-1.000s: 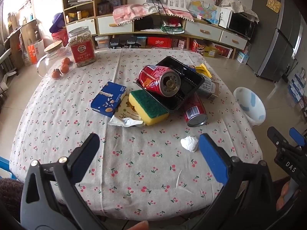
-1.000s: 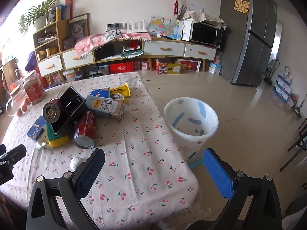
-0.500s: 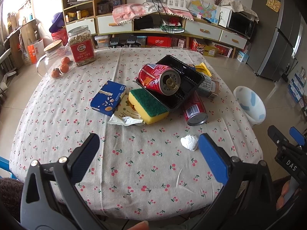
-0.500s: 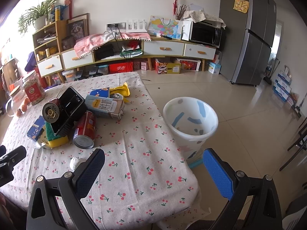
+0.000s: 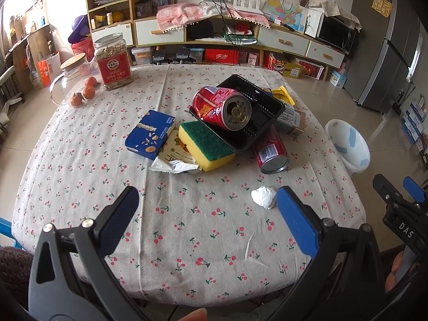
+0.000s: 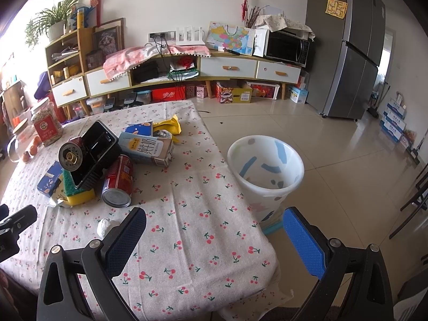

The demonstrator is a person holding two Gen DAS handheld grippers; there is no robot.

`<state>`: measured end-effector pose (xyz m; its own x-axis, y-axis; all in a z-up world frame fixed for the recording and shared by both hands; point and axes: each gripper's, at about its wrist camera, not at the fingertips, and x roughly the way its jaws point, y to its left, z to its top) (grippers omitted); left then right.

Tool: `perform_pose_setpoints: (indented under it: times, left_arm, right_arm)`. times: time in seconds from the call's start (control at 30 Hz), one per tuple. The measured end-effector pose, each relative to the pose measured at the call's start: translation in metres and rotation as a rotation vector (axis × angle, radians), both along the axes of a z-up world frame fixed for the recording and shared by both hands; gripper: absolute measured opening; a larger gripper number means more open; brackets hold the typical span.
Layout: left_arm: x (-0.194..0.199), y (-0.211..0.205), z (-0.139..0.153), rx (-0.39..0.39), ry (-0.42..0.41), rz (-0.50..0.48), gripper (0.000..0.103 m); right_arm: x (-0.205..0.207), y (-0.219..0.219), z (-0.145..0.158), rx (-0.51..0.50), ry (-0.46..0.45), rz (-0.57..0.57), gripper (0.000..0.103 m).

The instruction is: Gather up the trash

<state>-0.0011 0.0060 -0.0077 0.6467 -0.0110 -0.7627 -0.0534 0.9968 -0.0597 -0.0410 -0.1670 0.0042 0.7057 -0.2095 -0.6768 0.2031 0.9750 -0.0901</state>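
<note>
Trash pile at table centre. Red can (image 5: 222,108) lies in the black tray (image 5: 263,112), long axis running 10 to 4 o'clock, top end facing the left wrist camera. Second red can (image 5: 270,151) lies on the cloth at the tray's 5 o'clock, largely tucked beneath it, base outward. Milk carton (image 6: 147,148) is half hidden behind the tray; the yellow wrapper (image 6: 168,125) beyond is hard to identify. Sponge (image 5: 206,145) covers a foil packet (image 5: 174,160) beside the blue box (image 5: 151,133). Crumpled tissue (image 5: 263,196) sits nearest, just beside one blue pad of the left gripper (image 5: 206,214), jaws spread, empty. Right gripper (image 6: 214,230), likewise spread and empty. Bin (image 6: 266,171) on the floor at the table's 3 o'clock.
</note>
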Motion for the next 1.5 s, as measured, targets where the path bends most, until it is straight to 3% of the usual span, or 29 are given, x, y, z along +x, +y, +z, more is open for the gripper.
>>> perform_pose_setpoints:
  times: [1.5]
  left_arm:
    - [0.0001, 0.0004, -0.0020, -0.021, 0.019, -0.013, 0.102]
  right_arm:
    - [-0.0004, -0.0021, -0.0040, -0.004, 0.002, -0.005, 0.103]
